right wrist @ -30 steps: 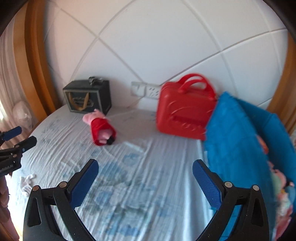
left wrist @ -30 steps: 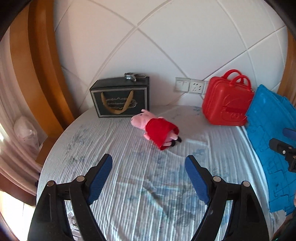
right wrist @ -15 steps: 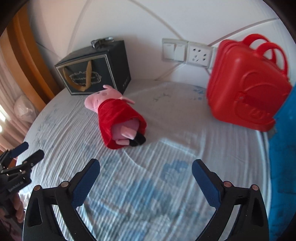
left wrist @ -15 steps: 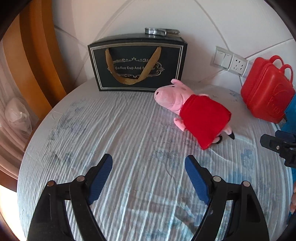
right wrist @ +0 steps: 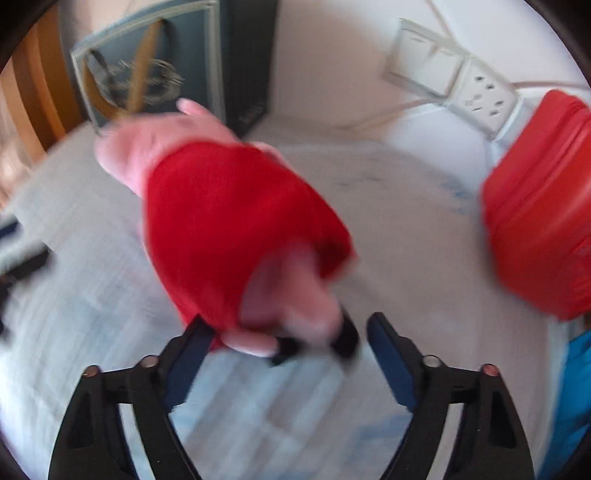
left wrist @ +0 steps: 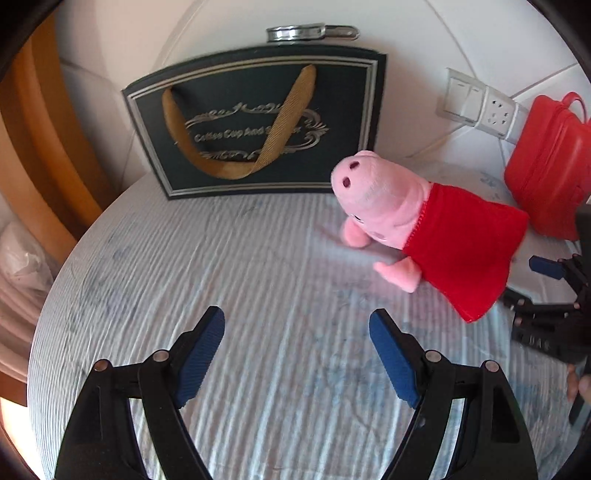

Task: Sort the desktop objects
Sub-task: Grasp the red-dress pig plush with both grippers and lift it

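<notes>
Right gripper (right wrist: 286,328): jaws have just been closing, with the pig toy's (right wrist: 236,221) feet between them; contact not confirmed, picture blurred. Left gripper (left wrist: 297,330): jaws wide, nothing between. The toy lies on a round bed (left wrist: 258,258) with a pale striped sheet. Along the white padded wall (left wrist: 424,33): one dark gift bag (left wrist: 258,122), one red case (left wrist: 546,162), one socket panel (left wrist: 480,103).

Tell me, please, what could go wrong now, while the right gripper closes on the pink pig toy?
1. The right gripper, whose jaws have just been closing, has only the legs of the pink pig toy between them; a hold there may slip or let the body dangle.
2. The red case stands close beside it; a swinging lift might knock it.
3. The right wrist view is blurred, so the pads may miss.
</notes>
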`<state>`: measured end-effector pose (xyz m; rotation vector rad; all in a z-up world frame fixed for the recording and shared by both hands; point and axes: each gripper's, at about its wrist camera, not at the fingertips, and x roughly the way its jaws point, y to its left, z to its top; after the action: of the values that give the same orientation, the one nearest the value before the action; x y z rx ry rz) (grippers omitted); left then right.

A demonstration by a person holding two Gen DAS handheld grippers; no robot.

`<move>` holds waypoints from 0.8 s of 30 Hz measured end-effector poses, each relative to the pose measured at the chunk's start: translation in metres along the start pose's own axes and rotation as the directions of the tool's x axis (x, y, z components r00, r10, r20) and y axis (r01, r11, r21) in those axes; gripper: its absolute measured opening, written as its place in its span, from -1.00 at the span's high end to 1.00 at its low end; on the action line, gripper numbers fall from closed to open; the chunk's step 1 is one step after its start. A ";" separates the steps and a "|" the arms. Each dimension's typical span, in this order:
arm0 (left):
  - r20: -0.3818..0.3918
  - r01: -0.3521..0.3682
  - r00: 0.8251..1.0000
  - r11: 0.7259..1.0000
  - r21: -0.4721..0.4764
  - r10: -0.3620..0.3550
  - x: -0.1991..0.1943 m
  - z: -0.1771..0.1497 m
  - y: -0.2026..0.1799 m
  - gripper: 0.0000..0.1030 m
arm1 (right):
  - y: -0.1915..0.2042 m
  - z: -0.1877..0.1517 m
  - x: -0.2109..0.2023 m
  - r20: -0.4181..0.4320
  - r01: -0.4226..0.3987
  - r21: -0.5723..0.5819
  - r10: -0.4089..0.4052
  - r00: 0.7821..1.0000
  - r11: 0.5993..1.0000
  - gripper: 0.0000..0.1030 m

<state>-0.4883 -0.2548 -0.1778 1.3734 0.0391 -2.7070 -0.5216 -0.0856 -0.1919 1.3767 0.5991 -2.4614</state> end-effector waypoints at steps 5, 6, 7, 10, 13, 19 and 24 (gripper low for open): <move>0.023 0.001 1.000 0.999 0.043 -0.002 -0.001 0.030 -0.021 -0.57 | -0.068 -0.012 0.005 -0.041 -0.077 0.116 0.082 0.996 0.990 -0.38; 0.018 -0.005 1.000 0.999 0.053 0.004 0.002 0.039 -0.023 -0.57 | -0.072 -0.013 0.000 -0.034 -0.109 0.142 0.115 0.993 0.984 -0.38; 0.010 -0.018 1.000 0.998 0.060 0.018 0.008 0.047 -0.024 -0.57 | -0.075 -0.015 -0.006 -0.022 -0.156 0.170 0.162 0.987 0.973 -0.39; 0.011 -0.069 0.998 0.997 0.033 0.069 0.021 0.069 -0.017 -0.57 | -0.068 -0.015 -0.021 0.001 -0.276 0.219 0.283 0.959 0.936 -0.68; -0.018 -0.027 0.999 0.999 -0.045 0.027 0.042 0.089 -0.005 -0.57 | -0.045 -0.010 -0.025 0.013 -0.362 0.227 0.369 0.929 0.904 -0.92; -0.046 0.042 0.998 0.998 -0.042 -0.044 0.075 0.098 -0.007 -0.58 | 0.012 0.010 0.011 -0.067 -0.296 0.105 0.304 0.950 0.949 -0.68; -0.025 0.070 0.997 0.997 0.019 -0.069 0.056 0.066 -0.017 -0.58 | -0.029 0.021 0.035 -0.044 -0.001 0.002 0.001 0.999 1.000 -0.13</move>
<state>-0.5761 -0.2473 -0.1846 1.4367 0.0639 -2.7542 -0.5676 -0.0708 -0.2054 1.4357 0.6053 -2.4376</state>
